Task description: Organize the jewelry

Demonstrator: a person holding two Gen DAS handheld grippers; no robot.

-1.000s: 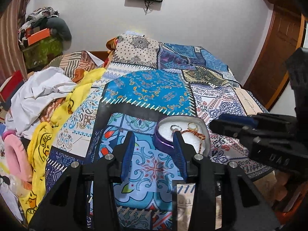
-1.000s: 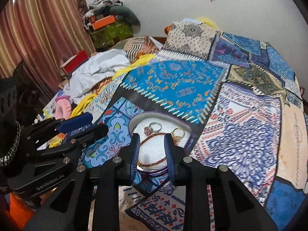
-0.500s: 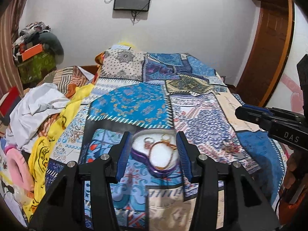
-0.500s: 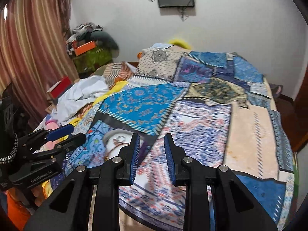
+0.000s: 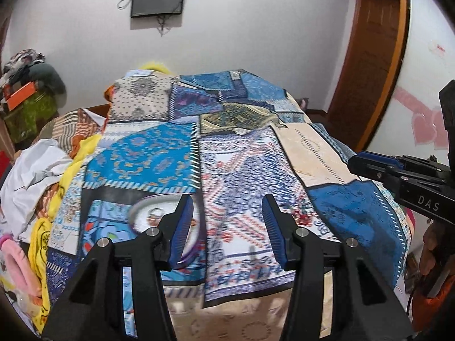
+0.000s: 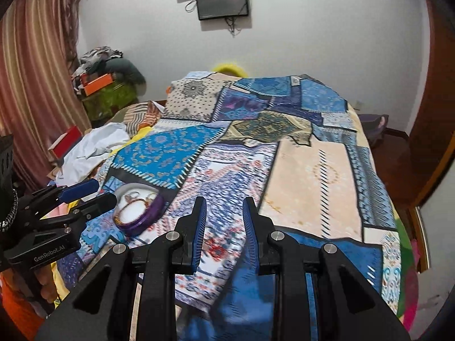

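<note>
**Jewelry in its tray, both my claws empty**

The biggest thing before me is the bed [image 6: 312,170], covered with a patchwork spread [image 5: 244,176] of blue, cream and red squares. On its left side lies a heap of clothes [image 5: 37,170], white and yellow. On the wall behind hangs a small dark screen [image 6: 223,1].

Near the front left part of the bed sits the round tray [image 6: 153,213] with a purple rim and a white inside. In the right camera I see it well, resting on the spread, a little tilted toward me. In the left camera my own finger hides half of it.

My left claw [image 5: 226,227] has its jaws wide apart and holds nothing; the tray is just behind its left finger. My right claw [image 6: 223,227] is also apart, less wide, and it is empty too. It hovers over the spread, to the right of the tray and not touching it.

Inside the tray lies the jewelry [image 6: 136,197]: a silver ring, a gold ring and a thin reddish cord or bracelet. I cannot tell more pieces. I see no loose jewelry on the spread, so I judge the collecting is mostly done. What is left, maybe, is to arrange the pieces or to put the tray away.
</note>
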